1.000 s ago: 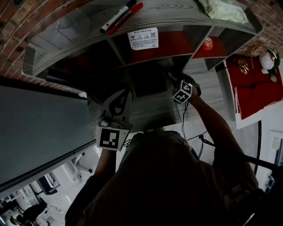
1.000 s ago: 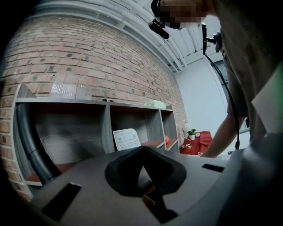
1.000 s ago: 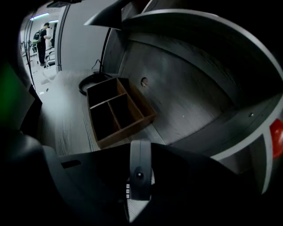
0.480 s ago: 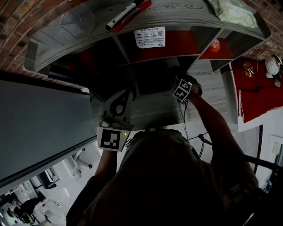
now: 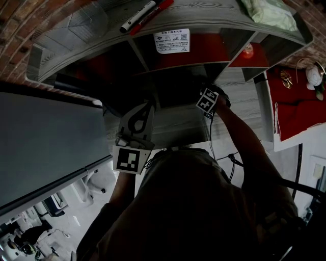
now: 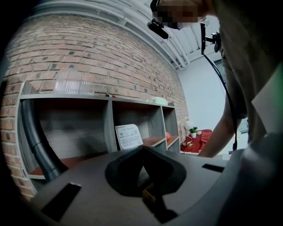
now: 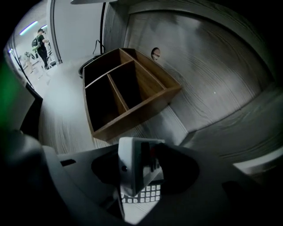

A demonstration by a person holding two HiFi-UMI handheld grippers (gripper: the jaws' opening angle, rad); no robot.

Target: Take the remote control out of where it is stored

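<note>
Foremost, the remote control (image 7: 138, 165), white with a keypad and a red button, was found between the jaws of the right gripper (image 7: 142, 149), tilted and outside its storage. Those jaws were held part-way apart, had just been opening, and were not seen clamped squarely upon it. Beyond the right gripper's jaw tips a divided wooden box (image 7: 137, 112) was noted, its compartments dark. To the right of the tips a grey wood-grain panel (image 7: 212, 88) with a small round hole (image 7: 155, 53) was recorded. The left gripper (image 6: 142, 149) was logged with its jaws brought together at the tips and nothing between them, pointed level. Ahead of its jaws a grey shelf unit (image 6: 106, 99) was set against a brick wall (image 6: 110, 53). A printed label card (image 6: 129, 136) was propped in the middle compartment just beyond the tips. A black hose (image 6: 37, 141) was curved through the compartment to the left of them, and a small red item (image 6: 168, 136) was seen in a compartment to their right. On the shelf top, above and beyond both grippers, a white marker with a black cap (image 5: 137, 16), a red marker (image 5: 153, 15) just beside it and a pale green cloth (image 5: 267, 12) were listed. A person's arm (image 5: 242, 135) was seen trailing back from the right gripper.
</note>
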